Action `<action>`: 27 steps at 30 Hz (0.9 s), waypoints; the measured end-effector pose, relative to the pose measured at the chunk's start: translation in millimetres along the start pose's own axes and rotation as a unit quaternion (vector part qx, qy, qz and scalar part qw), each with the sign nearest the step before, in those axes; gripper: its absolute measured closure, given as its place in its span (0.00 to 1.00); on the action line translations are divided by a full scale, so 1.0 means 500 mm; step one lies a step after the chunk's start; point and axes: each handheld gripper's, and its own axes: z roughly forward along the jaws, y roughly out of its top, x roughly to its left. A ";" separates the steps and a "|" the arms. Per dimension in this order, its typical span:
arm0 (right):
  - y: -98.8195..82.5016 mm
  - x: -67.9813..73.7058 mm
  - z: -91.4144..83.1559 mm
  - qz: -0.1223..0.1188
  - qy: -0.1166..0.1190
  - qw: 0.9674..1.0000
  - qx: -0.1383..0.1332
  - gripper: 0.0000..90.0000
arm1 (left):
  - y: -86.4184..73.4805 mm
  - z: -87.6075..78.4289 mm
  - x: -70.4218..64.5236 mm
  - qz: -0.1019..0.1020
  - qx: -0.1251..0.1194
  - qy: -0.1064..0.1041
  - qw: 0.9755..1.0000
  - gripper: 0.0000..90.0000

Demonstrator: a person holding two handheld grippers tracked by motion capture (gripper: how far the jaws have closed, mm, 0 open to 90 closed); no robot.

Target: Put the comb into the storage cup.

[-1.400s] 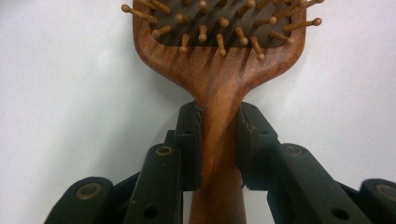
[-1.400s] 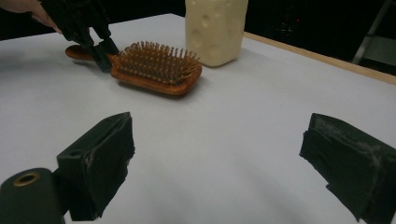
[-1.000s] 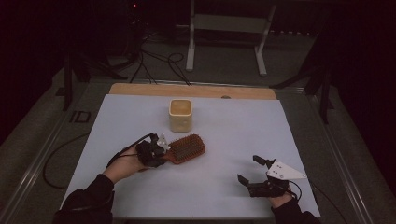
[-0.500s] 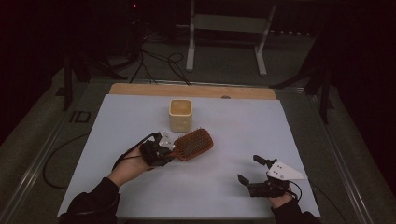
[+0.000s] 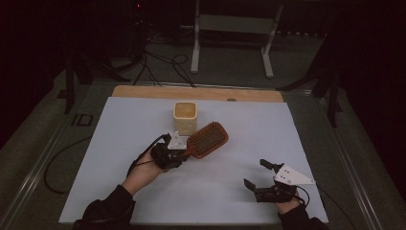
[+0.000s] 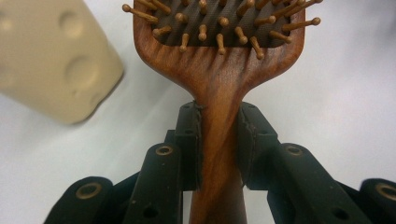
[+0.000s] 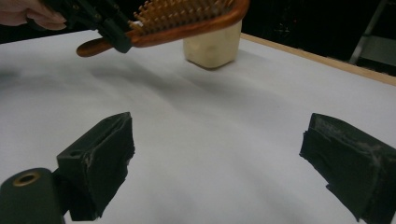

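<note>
- Cream square cup (image 5: pixel 185 117) stands upright toward the far edge of the counter (image 5: pixel 115 124), about mid-width; inside looks empty from above (interior dim, hard to be sure).
- Wooden hairbrush (image 5: pixel 207 140) held off the counter just in front of the cup, bristles up; long axis runs from the handle at near-left to the head at far-right, head beside the cup's right side.
- Left gripper (image 5: pixel 178 152): fingers (image 6: pixel 189 135) closed tight on the brush handle, just below where the head widens.
- Right gripper (image 5: pixel 256 174) near the counter's near right corner, low over the surface; fingers (image 7: pixel 105 158) spread wide, holding nothing.
</note>
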 end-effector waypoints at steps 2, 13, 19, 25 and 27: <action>0.000 0.000 0.000 0.001 -0.001 1.000 0.000 0.09 | 0.006 0.004 -0.006 -0.010 -0.009 0.005 1.000 0.82; 0.001 -0.001 0.000 0.002 -0.003 1.000 0.001 0.09 | 0.001 0.005 -0.035 -0.028 -0.062 0.026 0.997 0.82; 0.005 0.004 0.001 0.003 -0.004 1.000 0.005 0.09 | -0.022 -0.023 -0.046 -0.049 -0.095 0.049 0.993 0.81; 0.013 0.007 0.002 0.004 -0.010 1.000 0.009 0.09 | -0.052 -0.040 -0.049 -0.069 -0.118 0.062 0.989 0.81; 0.015 0.009 0.002 0.002 -0.011 1.000 0.008 0.09 | -0.061 -0.044 -0.050 -0.070 -0.124 0.067 0.988 0.81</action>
